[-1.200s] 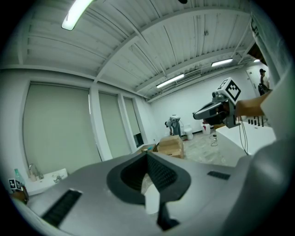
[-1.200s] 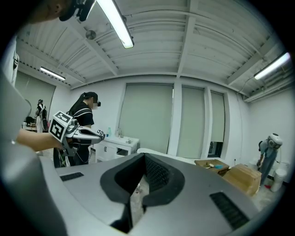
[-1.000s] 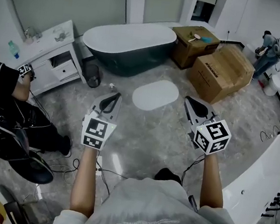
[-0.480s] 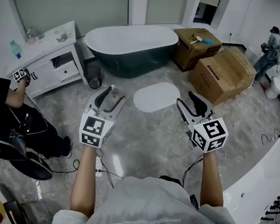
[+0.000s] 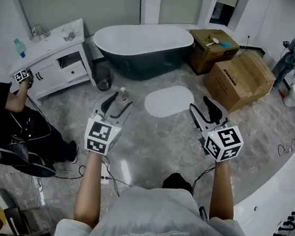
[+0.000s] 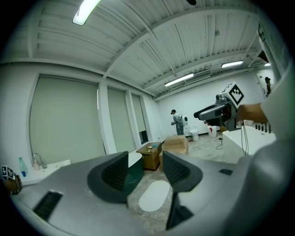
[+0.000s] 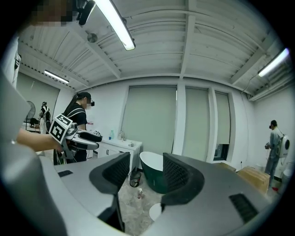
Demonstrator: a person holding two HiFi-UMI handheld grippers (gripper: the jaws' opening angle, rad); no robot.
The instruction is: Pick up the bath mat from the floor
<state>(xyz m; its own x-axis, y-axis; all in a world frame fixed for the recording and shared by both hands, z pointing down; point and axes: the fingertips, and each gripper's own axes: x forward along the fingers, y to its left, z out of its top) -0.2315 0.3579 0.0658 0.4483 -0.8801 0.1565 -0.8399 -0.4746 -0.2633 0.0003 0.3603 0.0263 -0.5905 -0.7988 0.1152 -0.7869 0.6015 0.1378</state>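
The bath mat (image 5: 169,101) is noted flat on the floor (image 5: 150,142) near the bathtub (image 5: 143,42), ahead of the left gripper (image 5: 120,100) and right gripper (image 5: 200,104), both opening and empty; its near edge should be approached low before closing.

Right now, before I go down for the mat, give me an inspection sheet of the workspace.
Surface: marbled floor, no spills seen.
Job's things: white oval bath mat lying flat, untouched, ahead of both claws.
Clutter: small bottle and waste bin near the mat; cardboard boxes beyond it.
Grippers: left claw and right claw opening, nothing between the jaws.
Cables: loose cable on the floor by the wearer's feet.
Surroundings: bathtub, vanity cabinet, crouching person at left, standing person far right.
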